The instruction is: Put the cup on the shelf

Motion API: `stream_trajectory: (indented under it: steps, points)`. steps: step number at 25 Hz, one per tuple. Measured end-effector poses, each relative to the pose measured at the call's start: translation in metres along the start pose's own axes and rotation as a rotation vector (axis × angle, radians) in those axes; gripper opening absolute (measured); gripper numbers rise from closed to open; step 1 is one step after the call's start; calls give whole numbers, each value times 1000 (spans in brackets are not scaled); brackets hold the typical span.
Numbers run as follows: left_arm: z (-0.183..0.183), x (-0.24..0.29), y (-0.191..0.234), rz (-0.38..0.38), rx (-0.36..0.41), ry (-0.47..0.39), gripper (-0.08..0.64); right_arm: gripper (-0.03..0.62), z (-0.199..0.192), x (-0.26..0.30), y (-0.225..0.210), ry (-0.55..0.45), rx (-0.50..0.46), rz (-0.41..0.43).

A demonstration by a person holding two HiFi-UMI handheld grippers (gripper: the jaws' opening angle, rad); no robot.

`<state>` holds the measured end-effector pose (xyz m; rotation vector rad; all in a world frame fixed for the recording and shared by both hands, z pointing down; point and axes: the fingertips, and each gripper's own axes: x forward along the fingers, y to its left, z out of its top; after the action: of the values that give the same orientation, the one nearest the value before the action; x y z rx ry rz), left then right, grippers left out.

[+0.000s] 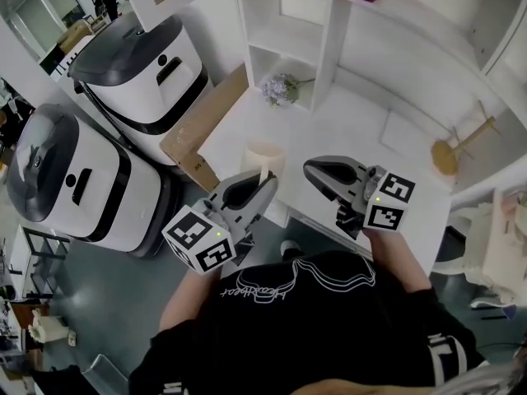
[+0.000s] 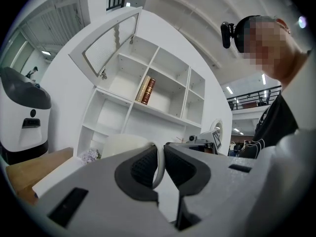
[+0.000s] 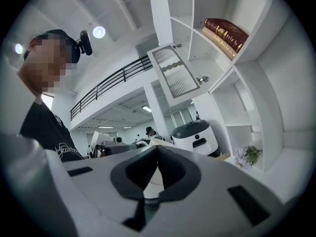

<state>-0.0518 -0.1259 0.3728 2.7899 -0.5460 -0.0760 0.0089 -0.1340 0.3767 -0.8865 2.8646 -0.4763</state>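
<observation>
You are holding the cream cup (image 1: 263, 156) in the left gripper (image 2: 160, 162), out in front of you by the near edge of the white desktop (image 1: 354, 126), well short of the shelf (image 1: 328, 48). The jaws are standing narrowly apart and pressing on a thin curved white band of the cup, its handle by the look of it, with the body hanging off to the left of the pads. Such a slim hold is likely to let the cup swing, so you are best bringing it in level and slowly, choosing a bare compartment rather than the low one with the flowers (image 1: 280, 90), and setting the base flat before loosening. The right gripper (image 3: 157, 154) is pinched fully together with nothing in it, hovering beside the left. Only the left gripper view is showing the pinch itself and the books (image 2: 146, 90) higher up; the head view is giving you the cup's place against desk and shelf.
</observation>
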Motion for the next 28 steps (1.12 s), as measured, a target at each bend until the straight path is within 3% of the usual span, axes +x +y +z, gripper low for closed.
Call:
stream_trajectory:
  steps: [9, 16, 28]
  points:
    - [33, 67, 46, -11, 34, -1, 38, 6, 43, 6, -73, -31, -15, -5]
    - [58, 104, 63, -8, 44, -34, 38, 6, 64, 0, -104, -53, -35, -9]
    - [119, 141, 96, -149, 103, -68, 38, 6, 78, 17, -145, -73, -33, -117]
